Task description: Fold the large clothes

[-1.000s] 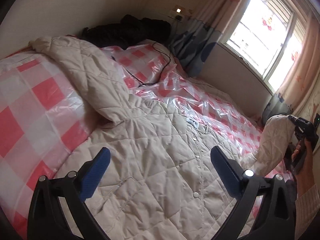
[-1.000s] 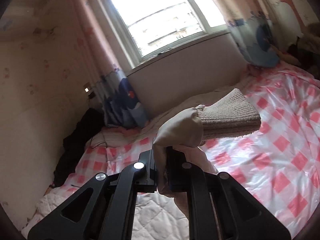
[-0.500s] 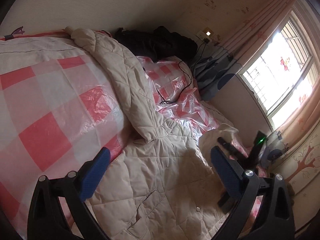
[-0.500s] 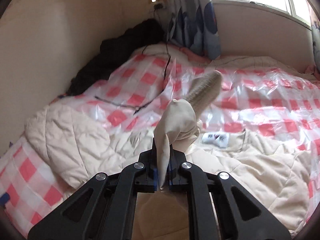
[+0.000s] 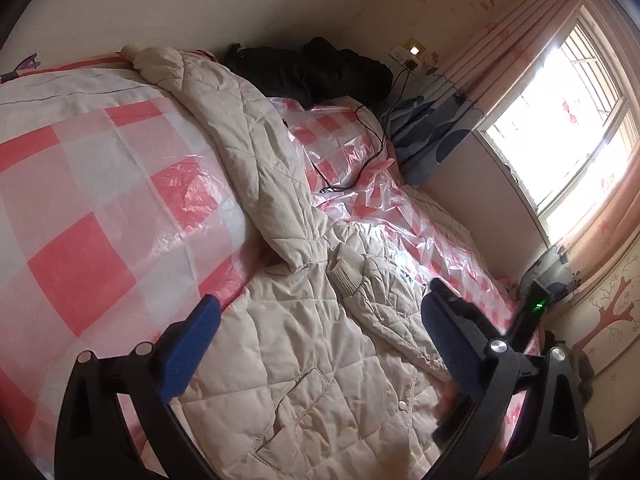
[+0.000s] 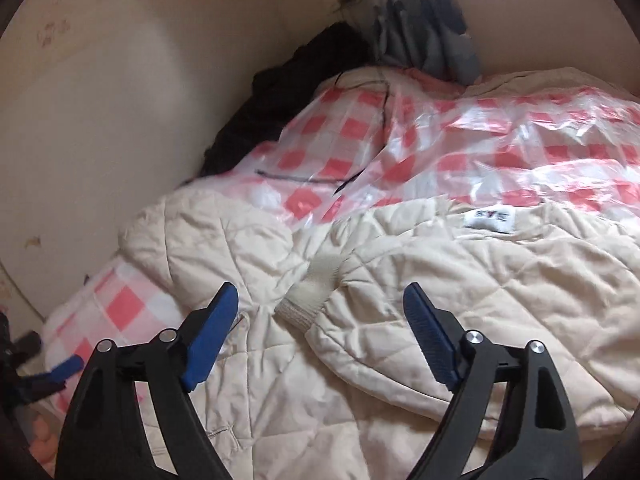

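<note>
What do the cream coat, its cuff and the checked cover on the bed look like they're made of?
The coat looks like padded, quilted fabric with a faint sheen: diamond stitching and puffy panels show. Its cuff appears to be ribbed knit, matte, with fine parallel ridges. The checked cover seems to be thin glossy plastic sheeting, judging by bright glare and crinkles, though it may be clear film over cloth.

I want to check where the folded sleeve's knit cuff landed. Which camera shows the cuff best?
The right wrist view: the ribbed cuff lies large and central between the open fingers, resting on the jacket front. The left wrist view shows the cuff smaller, farther off.
</note>
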Action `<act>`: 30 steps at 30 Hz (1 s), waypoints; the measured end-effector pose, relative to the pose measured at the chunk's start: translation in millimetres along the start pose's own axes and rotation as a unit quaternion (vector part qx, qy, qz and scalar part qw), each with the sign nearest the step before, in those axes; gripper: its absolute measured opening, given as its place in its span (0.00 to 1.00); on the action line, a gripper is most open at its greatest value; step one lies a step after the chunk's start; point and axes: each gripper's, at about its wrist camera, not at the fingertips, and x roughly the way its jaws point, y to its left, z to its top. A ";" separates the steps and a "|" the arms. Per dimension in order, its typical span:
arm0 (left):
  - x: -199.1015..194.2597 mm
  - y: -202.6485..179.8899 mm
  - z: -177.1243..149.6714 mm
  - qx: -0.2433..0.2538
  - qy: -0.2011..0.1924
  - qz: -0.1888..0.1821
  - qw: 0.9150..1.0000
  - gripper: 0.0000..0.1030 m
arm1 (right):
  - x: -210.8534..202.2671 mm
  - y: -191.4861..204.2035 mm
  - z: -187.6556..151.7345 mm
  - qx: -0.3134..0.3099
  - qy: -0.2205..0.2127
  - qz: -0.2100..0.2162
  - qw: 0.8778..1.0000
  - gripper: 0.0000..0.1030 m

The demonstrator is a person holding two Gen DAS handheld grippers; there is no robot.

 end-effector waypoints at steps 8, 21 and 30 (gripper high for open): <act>75.0 -114.3 -10.9 0.168 0.064 -0.054 0.982 0.93 | -100.9 -154.3 -23.9 0.209 -0.066 -0.098 0.971 0.84; 261.9 -125.9 -18.6 0.176 0.204 0.049 0.962 0.93 | -117.3 -172.4 -50.1 0.220 -0.033 -0.094 0.970 0.84; 29.6 20.2 172.6 0.016 -0.055 0.075 0.996 0.93 | -135.7 -63.3 -93.1 0.162 -0.014 -0.002 0.987 0.86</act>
